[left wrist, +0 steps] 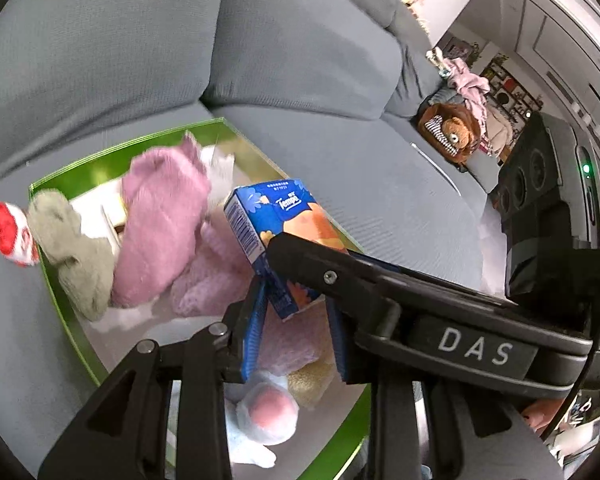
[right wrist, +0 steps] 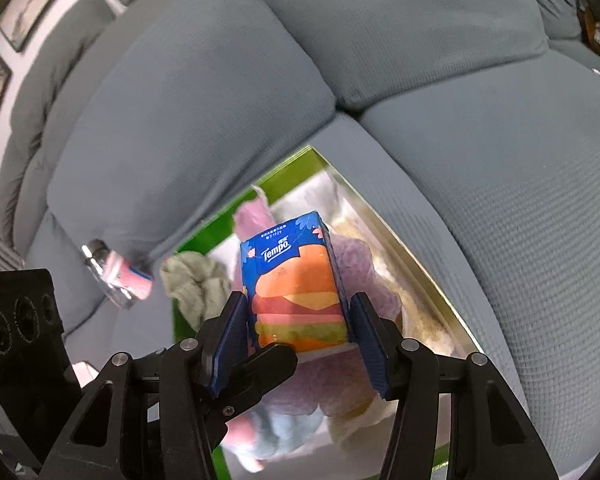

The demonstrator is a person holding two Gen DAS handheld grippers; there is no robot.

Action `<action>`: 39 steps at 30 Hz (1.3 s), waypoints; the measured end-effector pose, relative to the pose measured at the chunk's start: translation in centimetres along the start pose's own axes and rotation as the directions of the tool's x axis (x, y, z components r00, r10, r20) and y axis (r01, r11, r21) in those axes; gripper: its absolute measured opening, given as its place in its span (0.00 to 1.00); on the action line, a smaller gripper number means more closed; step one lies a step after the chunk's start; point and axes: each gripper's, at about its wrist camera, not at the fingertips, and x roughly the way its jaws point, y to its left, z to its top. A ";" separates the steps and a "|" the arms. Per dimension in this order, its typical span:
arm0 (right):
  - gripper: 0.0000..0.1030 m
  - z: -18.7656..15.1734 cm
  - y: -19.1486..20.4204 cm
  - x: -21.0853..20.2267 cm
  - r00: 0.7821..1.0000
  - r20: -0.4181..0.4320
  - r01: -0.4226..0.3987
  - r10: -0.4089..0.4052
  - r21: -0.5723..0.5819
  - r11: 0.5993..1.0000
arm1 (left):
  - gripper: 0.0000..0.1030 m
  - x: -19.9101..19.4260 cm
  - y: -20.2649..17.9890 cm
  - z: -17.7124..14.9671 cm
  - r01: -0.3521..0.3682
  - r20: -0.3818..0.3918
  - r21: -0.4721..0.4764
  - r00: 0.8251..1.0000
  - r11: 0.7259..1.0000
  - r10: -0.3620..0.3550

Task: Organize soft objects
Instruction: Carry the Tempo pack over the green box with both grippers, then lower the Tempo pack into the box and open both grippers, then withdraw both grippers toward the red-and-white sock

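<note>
tissue pack [right wrist: 296, 292] | blue (burger print) | upright above green tray [left wrist: 66, 320] of socks [left wrist: 160, 232]

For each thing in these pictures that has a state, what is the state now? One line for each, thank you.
Tempo tissue pack: held upright above the box, between the right fingers.
right gripper: shut on the pack.
left gripper: open, fingers either side of the pack's lower end.
green box: open, full of soft things.
grey-green sock: draped over the box rim.
</note>
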 end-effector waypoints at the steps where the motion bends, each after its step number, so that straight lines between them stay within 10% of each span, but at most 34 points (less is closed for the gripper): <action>1: 0.55 0.0 -0.1 0.2 1.000 -0.008 0.007 -0.007 0.002 1.000 | 0.25 0.1 0.1 0.0 -0.002 -0.007 -0.010 1.000 1.000 0.001; 17: 0.55 -0.3 0.8 -0.3 0.997 0.010 0.082 -0.081 -0.036 0.996 | 0.28 -1.4 -0.3 -0.4 -0.057 -0.021 -0.033 0.998 0.998 0.056; 21: 0.73 -0.3 1.8 -2.2 0.995 0.087 0.048 -0.043 -0.052 0.998 | 0.63 -3.2 -0.2 -0.3 -0.088 0.007 -0.029 0.996 0.996 0.089; 25: 0.80 -0.4 2.9 -4.3 0.987 0.161 0.019 -0.007 -0.076 0.997 | 0.74 -6.4 0.7 -0.6 -0.062 0.078 -0.049 0.995 0.997 0.066; 39: 0.89 -1.8 9.3 -5.4 0.970 0.244 0.047 0.005 -0.205 0.978 | 0.86 -17.0 9.5 -5.4 -0.181 0.231 -0.231 0.944 0.956 0.234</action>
